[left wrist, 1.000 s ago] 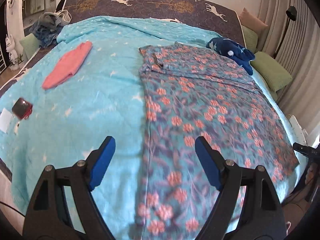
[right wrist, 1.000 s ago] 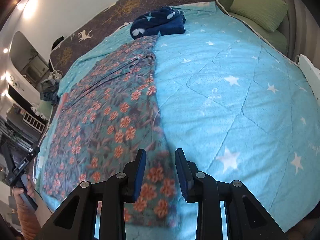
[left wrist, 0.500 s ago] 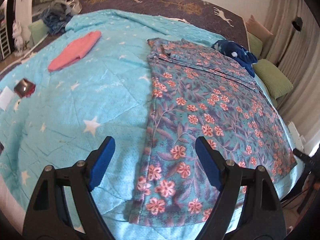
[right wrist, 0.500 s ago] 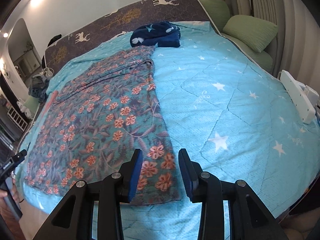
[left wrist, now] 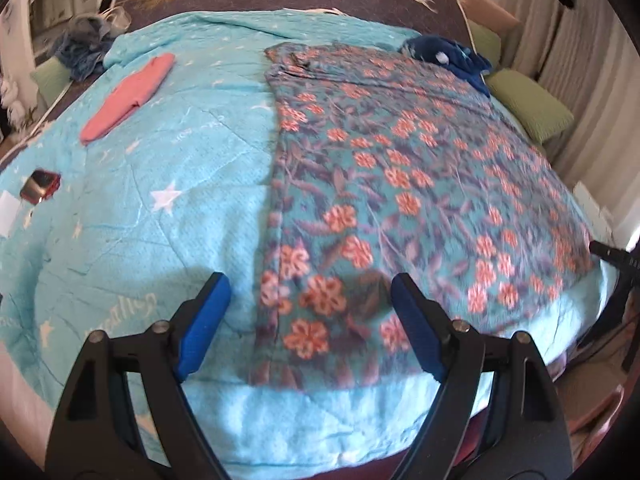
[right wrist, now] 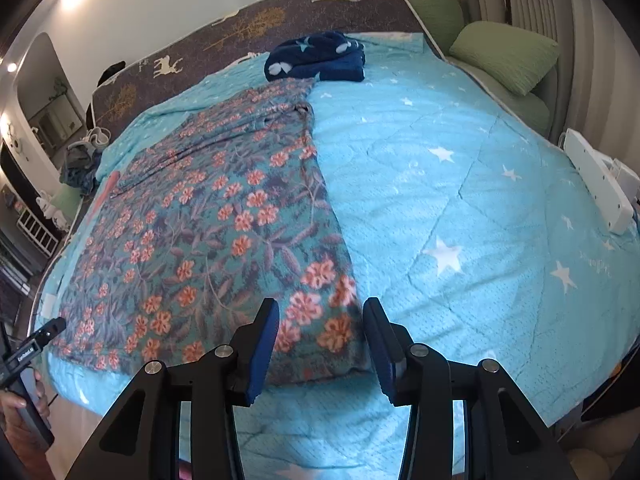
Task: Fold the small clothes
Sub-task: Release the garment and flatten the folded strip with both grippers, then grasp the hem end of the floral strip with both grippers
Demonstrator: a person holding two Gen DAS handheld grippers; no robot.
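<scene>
Left wrist view: the left gripper (left wrist: 306,322) is hanging wide open and empty over the near left corner of the floral garment (left wrist: 400,184), which is lying flat on the quilt (left wrist: 152,184). Right wrist view: the right gripper (right wrist: 322,340) is opening over the near right corner, pinching nothing yet. Both should probably be catching the hem's corners evenly before lifting.

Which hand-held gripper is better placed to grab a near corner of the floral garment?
Probably the left hand-held gripper: its jaws already stand wide over the floral garment's near corner. The right hand-held gripper is still opening.
</scene>
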